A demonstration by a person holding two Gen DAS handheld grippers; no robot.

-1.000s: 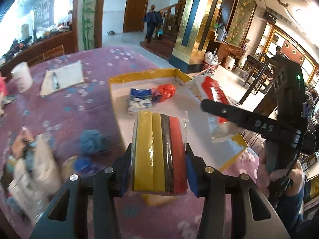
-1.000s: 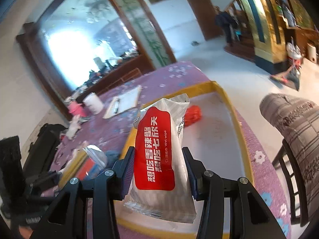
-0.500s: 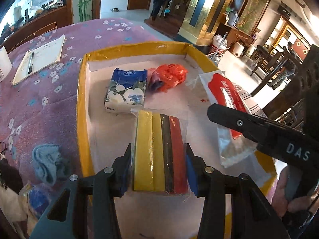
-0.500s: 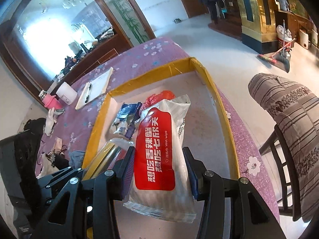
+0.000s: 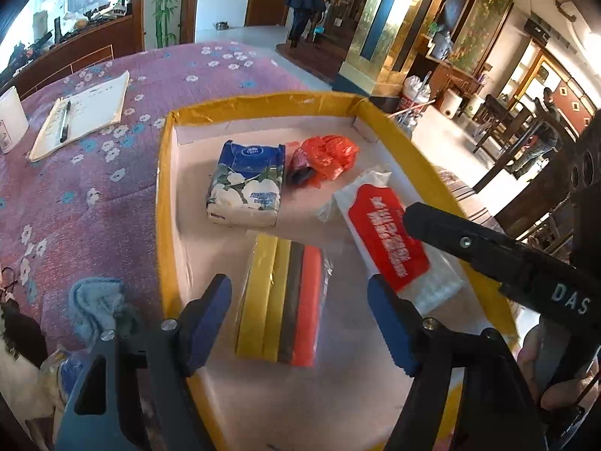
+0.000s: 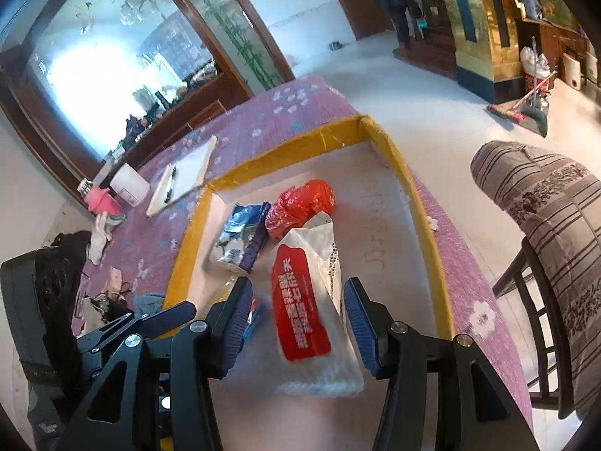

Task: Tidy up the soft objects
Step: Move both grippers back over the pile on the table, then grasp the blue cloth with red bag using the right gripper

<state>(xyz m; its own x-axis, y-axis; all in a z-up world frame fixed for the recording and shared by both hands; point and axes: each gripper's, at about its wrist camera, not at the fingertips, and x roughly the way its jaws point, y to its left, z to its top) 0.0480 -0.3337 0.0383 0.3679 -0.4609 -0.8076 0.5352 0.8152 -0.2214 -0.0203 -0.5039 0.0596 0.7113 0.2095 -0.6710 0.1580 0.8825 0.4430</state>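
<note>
A yellow-rimmed tray [image 5: 162, 203] [image 6: 424, 225] lies on the purple flowered tablecloth. In it lie a bagged pack of yellow, brown and red sponges [image 5: 281, 300], a blue tissue pack [image 5: 246, 184] [image 6: 240, 240], a crumpled orange bag [image 5: 326, 156] [image 6: 304, 201] and a white-and-red wet wipes pack [image 5: 390, 240] [image 6: 308, 300]. My left gripper [image 5: 300, 323] is open, its pads either side of the sponge pack. My right gripper [image 6: 296, 315] is open around the wet wipes pack, which rests on the tray floor.
A light blue cloth [image 5: 95, 304] lies left of the tray among other loose items. A notepad with a pen [image 5: 80, 112] and a white cup [image 5: 11, 118] sit farther back. A striped padded chair [image 6: 544, 233] stands right of the table.
Both grippers came down over the tray and opened. The sponge pack and the wet wipes pack, held before, now lie in the tray.
</note>
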